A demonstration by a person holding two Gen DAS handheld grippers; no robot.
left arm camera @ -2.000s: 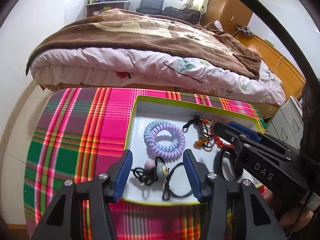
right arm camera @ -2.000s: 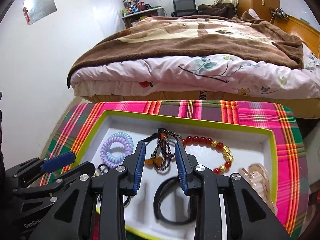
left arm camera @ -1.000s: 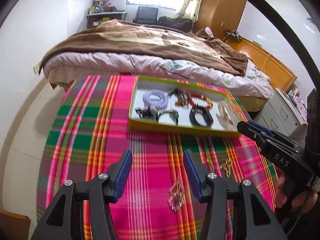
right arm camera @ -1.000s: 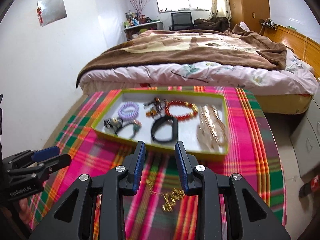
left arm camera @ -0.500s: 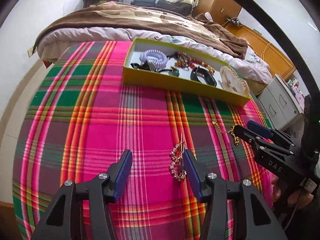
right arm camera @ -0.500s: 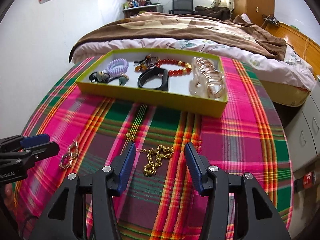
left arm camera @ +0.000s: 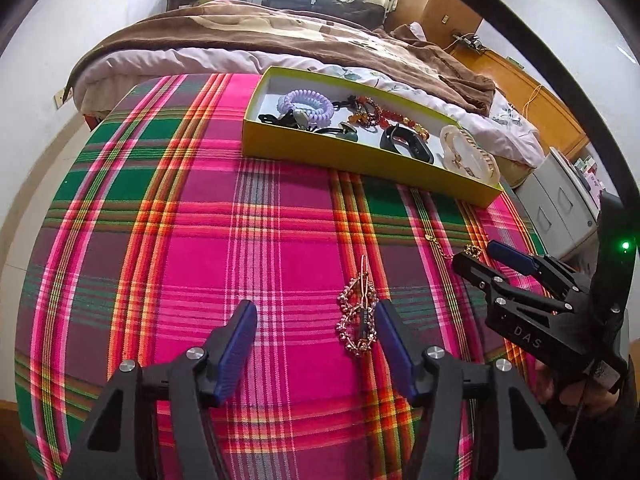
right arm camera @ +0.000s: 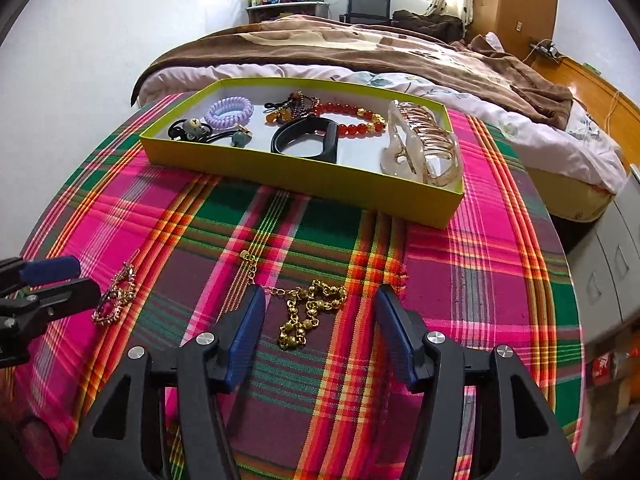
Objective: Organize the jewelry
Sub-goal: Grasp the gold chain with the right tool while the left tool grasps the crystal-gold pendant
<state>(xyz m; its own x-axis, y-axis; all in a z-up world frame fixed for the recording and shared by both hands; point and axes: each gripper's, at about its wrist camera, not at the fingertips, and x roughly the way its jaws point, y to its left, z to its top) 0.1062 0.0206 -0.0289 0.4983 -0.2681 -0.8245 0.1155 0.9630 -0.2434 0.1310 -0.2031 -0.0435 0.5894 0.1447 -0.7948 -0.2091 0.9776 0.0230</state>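
Note:
A yellow-green tray (left arm camera: 360,162) (right arm camera: 320,182) at the far side of the plaid cloth holds hair ties, bead bracelets, a black band and a clear hair claw (right arm camera: 424,144). A rose-gold beaded hair clip (left arm camera: 358,312) (right arm camera: 116,296) lies on the cloth just inside my left gripper's right finger. My left gripper (left arm camera: 314,322) is open and empty. A gold chain bracelet (right arm camera: 308,308) (left arm camera: 452,246) lies on the cloth between the tips of my right gripper (right arm camera: 320,312), which is open and empty; it also shows in the left wrist view (left arm camera: 486,254).
The plaid cloth (left arm camera: 200,240) covers a round table. A bed (right arm camera: 360,52) with a brown blanket stands behind it. A grey drawer cabinet (right arm camera: 616,248) stands to the right.
Both grippers pulled back from the tray and came down low over the near cloth. The left now sits by the hair clip, the right around the gold chain. The right jaws opened wider.

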